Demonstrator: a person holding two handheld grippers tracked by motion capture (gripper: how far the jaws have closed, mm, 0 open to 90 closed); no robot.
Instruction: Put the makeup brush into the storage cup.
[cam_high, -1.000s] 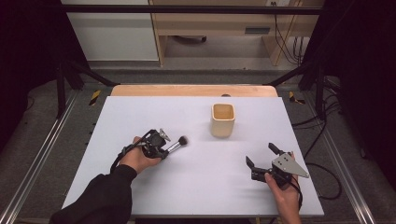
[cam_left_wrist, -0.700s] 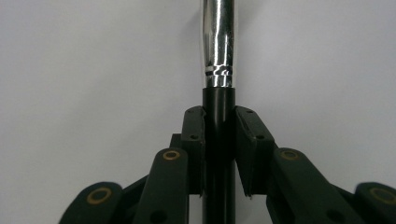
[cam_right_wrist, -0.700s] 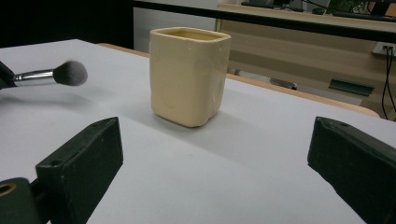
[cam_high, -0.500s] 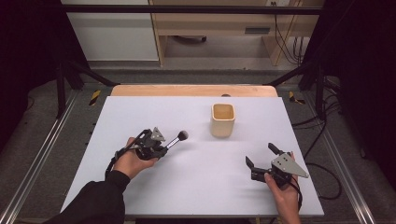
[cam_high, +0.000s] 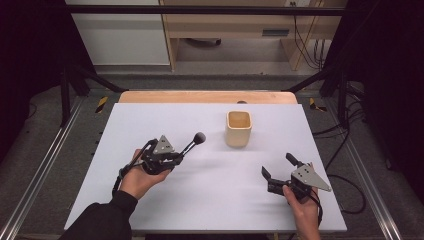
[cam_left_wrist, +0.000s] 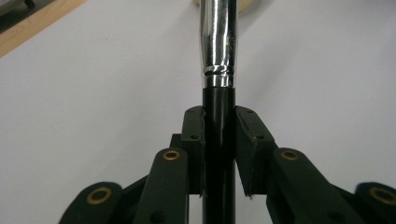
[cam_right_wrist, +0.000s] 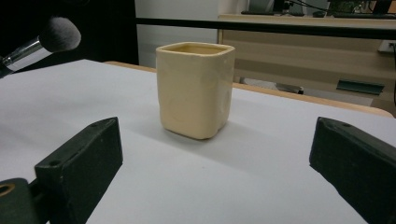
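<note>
Gripping a makeup brush by its black handle, the left gripper has both jaws closed against it; the bristle head points toward the cream cup. The cup stands upright on the white table. The right gripper, nearer the person than the cup, holds its jaws wide apart and empty.

1 brush (held), 1 cup
</note>
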